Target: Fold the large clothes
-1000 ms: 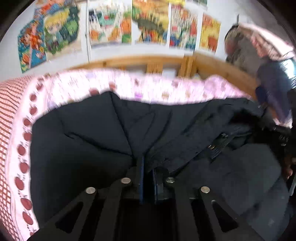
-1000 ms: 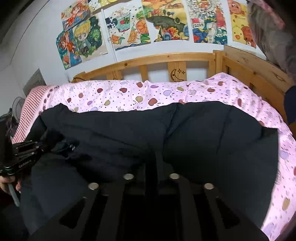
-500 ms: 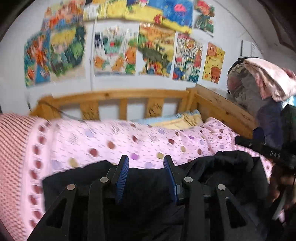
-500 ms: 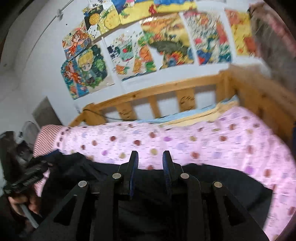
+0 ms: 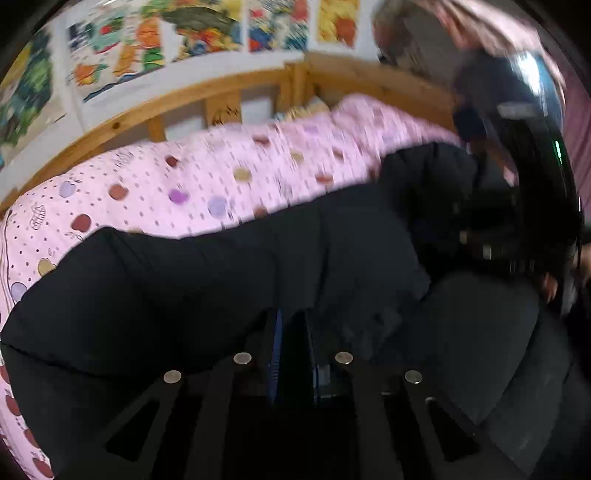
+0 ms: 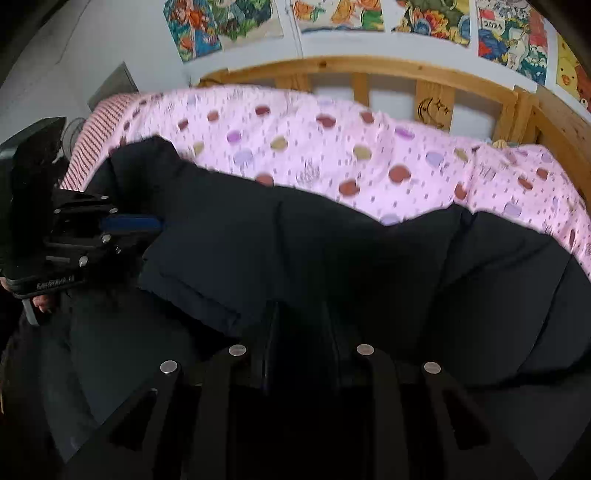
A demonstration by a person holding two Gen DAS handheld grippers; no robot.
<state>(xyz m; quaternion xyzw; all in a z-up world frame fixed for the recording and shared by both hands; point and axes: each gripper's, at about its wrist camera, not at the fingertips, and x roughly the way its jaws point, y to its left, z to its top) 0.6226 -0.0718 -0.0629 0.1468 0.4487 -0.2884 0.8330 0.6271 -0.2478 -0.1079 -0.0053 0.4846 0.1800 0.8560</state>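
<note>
Nearest in the left wrist view, the left tongs [image 5: 293, 343] sit w/ blue-lined fingers [image 5: 275, 347] close together and dark cloth between them, so clamped on the near edge of the black coat [image 5: 192, 280]. In the right wrist view the right tongs [image 6: 301, 339] are the same: fingers [image 6: 271, 332] narrow, buried in a fold of the black coat [image 6: 332, 251], clamped on it. The coat is a big puffy dark garment lying across the bed, near side bunched up toward both tongs, far edge running as a wavy line over the pink bedspread [image 5: 207, 177]. The left tongs also show at the left of the right wrist view [image 6: 147, 223], blue finger pointing into the coat's left end, w/ a bit of the person's hand [image 6: 40, 302] below the black frame. In the left wrist view the right device [image 5: 517, 229] shows at far right, blurred. Beyond the coat, the bedspread [image 6: 332, 147] is pink w/ coloured apple shapes and small dots; a red-striped part [image 6: 92, 133] at its left end. Farther back, a wooden bed rail [image 6: 369, 70] w/ slats, one slat w/ moon and stars [image 6: 434, 107]. Farthest, a white wall w/ bright cartoon posters [image 6: 332, 14]. At right in the left wrist view, a heap of clothes [image 5: 491, 48], blurred.
</note>
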